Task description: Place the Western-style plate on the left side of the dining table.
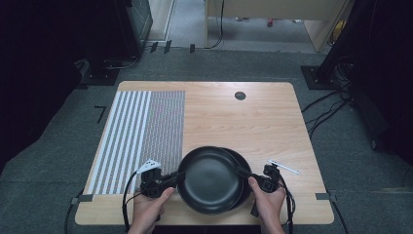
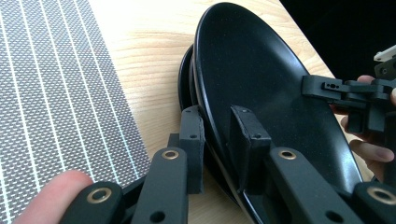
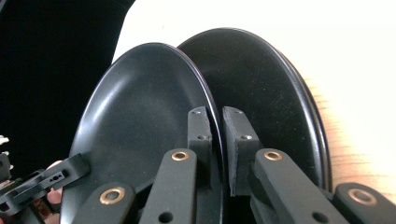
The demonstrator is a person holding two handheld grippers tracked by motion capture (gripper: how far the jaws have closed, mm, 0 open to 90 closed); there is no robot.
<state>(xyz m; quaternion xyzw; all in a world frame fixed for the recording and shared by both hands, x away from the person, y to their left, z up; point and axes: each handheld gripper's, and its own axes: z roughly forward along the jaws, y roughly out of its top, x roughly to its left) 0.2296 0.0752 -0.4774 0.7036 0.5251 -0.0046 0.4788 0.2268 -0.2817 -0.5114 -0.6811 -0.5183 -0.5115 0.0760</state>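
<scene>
Two black plates lie near the table's front edge. The upper plate (image 1: 209, 178) overlaps the lower plate (image 1: 245, 165) and is offset to its left. My left gripper (image 1: 176, 176) is shut on the upper plate's left rim; in the left gripper view the jaws (image 2: 217, 114) pinch that rim, with the upper plate (image 2: 261, 79) over the lower plate (image 2: 187, 79). My right gripper (image 1: 242, 171) is shut on the upper plate's right rim. In the right gripper view its jaws (image 3: 215, 114) clamp the upper plate (image 3: 140, 107), in front of the lower plate (image 3: 271, 88).
A striped and woven grey placemat (image 1: 141, 131) covers the left part of the wooden table (image 1: 234, 122). A thin white stick (image 1: 282, 166) lies right of the plates. A round cable hole (image 1: 239, 95) sits at the far edge. Cables run across the floor.
</scene>
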